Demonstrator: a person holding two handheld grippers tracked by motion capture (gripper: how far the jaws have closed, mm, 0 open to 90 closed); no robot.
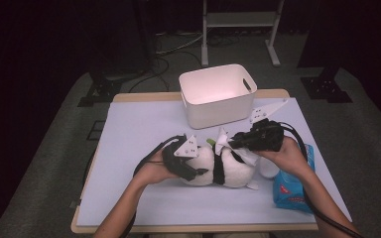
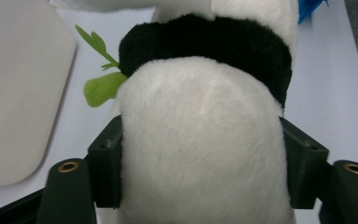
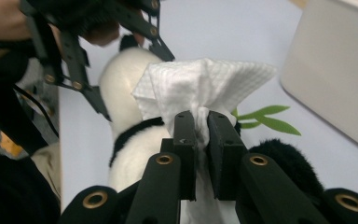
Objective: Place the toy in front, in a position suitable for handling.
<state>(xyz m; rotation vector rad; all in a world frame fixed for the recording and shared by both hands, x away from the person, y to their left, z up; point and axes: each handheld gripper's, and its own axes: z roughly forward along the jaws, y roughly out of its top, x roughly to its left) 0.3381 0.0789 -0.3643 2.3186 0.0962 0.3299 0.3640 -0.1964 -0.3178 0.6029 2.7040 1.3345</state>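
- Plush panda (image 1: 223, 168) lying on its side near the middle of the pale worktop (image 1: 144, 129), at about 6 o'clock from the white bin (image 1: 217, 94).
- Left tool (image 1: 198, 171) clamped on the panda's white body, one pad (image 2: 106, 168) pressed into the fur on each flank in the left gripper view; jaws roughly half spread around the soft bulk.
- Lower part of the panda cut off by the bottom edge of the left gripper view; head out of frame at 12 o'clock, past the black band of fur.
- Green felt leaf sprig (image 2: 100, 79) poking out at 9 o'clock of the black band; where it joins the toy hidden by fur.
- Right tool (image 1: 233, 144) pinched nearly closed on a white wipe (image 3: 200, 88), the sheet bunched between the pads and fanning out above them.
- Lower end of the wipe lost behind the jaws in the right gripper view.
- Held just above the panda's upper side in the high view; contact between wipe and fur hard to judge there.
- Left tool's linkage seen at 10 o'clock in the right gripper view, dark and partly cropped by the top edge.
- Blue packet (image 1: 292, 191) at 3 o'clock of the panda, partly covered by the right forearm; print unreadable.
- Small white object just left of the packet, mostly hidden by the right hand, identity unclear.
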